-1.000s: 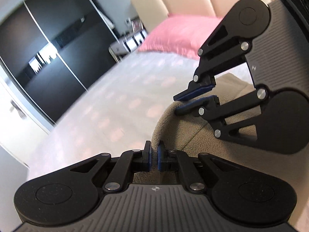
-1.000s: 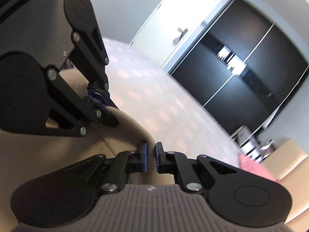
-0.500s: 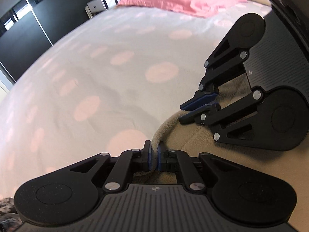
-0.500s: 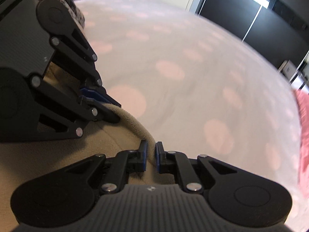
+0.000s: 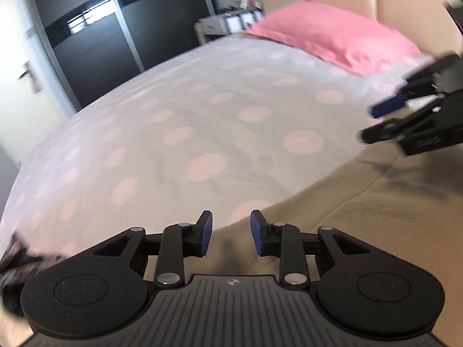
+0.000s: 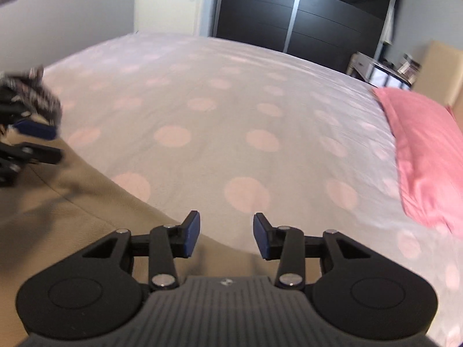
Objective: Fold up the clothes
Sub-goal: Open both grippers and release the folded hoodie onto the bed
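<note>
A beige fleece garment (image 5: 361, 217) is laid on the spotted bedspread (image 5: 202, 121), released as the jaws of the left gripper (image 5: 231, 232) and right gripper (image 6: 226, 235) have just been opening, nothing held. Soft, light and limp, it is best pinched at the hem edge.

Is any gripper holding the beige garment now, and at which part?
Nothing is held. Left gripper and right gripper have just been opening; beige garment lies on the bed.
</note>
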The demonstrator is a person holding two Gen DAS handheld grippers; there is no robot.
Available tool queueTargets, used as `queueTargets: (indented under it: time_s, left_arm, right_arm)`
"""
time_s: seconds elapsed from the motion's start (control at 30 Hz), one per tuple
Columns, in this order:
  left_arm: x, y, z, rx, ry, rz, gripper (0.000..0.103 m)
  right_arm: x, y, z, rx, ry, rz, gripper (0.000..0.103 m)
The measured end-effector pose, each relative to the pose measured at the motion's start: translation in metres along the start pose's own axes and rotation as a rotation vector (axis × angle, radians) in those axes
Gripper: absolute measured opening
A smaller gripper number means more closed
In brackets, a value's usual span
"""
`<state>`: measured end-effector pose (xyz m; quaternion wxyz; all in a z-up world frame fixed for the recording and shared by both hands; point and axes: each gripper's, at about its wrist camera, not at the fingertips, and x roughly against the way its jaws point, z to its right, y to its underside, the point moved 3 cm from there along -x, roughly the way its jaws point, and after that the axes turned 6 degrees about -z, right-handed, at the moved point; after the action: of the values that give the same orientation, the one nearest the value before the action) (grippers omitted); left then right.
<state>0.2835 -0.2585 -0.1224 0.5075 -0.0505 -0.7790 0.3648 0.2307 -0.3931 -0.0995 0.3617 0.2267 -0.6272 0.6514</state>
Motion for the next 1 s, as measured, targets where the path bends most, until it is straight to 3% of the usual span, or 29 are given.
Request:
queueTargets:
  time_s: [0.13,0.33,0.4,0.53,0.63,0.8,1.0]
  left_arm:
    - [0.048,0.032,-0.014,0.106,0.039,0.039,0.027]
    - [0.089,0.086,-0.018,0.175,0.068,0.013,0.027]
    - [0.085,0.097,-0.019,0.196,0.083,-0.012,0.027]
    - [0.063,0.109,-0.025,0.233,0.060,-0.060,0.027]
    - [0.044,0.122,-0.044,0.362,0.053,-0.089,0.027]
    - [0.018,0.139,-0.069,0.548,0.116,-0.134,0.021]
    - [0.031,0.132,-0.056,0.485,0.033,-0.140,0.021]
  right_arm:
    - [0.054,0.044,0.033,-0.079,-0.047,0.000,0.045]
    - [0.083,0.121,0.047,-0.191,-0.150,-0.083,0.049]
    - [0.085,0.136,0.040,-0.187,-0.166,-0.096,0.053]
    - [0.070,0.157,0.045,-0.143,-0.072,-0.119,0.054]
    - [0.059,0.167,0.064,-0.222,-0.094,-0.129,0.056]
    - [0.044,0.173,0.076,-0.232,-0.104,-0.140,0.065]
    - [0.050,0.172,0.083,-0.272,-0.118,-0.159,0.066]
